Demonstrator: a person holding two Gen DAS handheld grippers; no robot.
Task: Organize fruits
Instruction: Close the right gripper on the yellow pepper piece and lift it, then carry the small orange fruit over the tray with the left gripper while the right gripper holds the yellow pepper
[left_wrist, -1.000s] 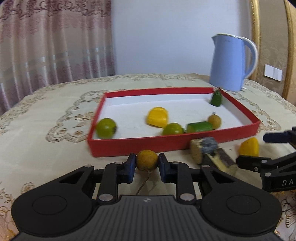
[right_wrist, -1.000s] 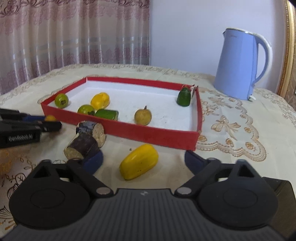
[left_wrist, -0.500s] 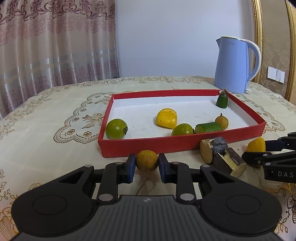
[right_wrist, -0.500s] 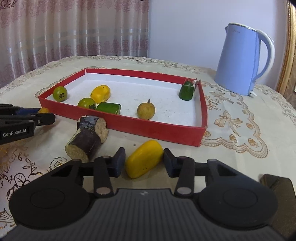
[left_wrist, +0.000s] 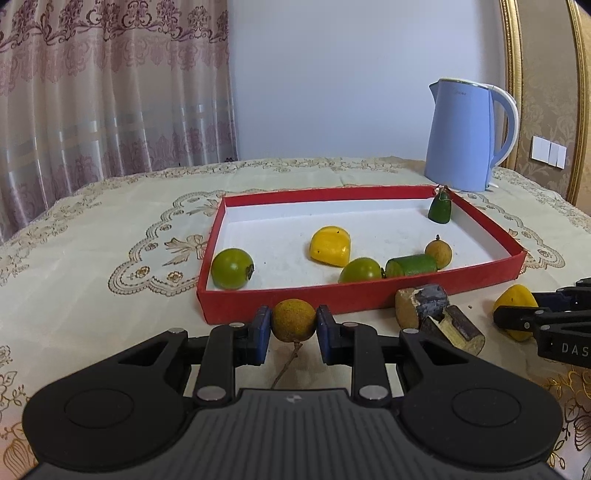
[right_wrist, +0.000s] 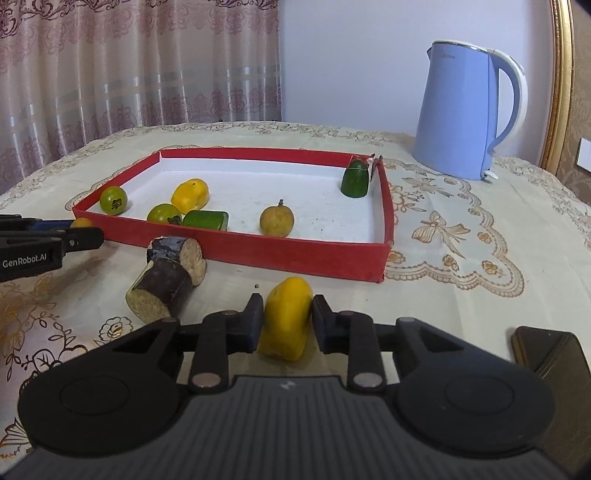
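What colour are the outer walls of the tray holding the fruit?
Red, with a white floor inside: the tray shows best in the right wrist view.

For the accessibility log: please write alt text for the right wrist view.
The right gripper is shut on a yellow fruit piece just outside the red tray, which holds six fruit pieces. Two sugarcane chunks lie left; a blue kettle stands behind.
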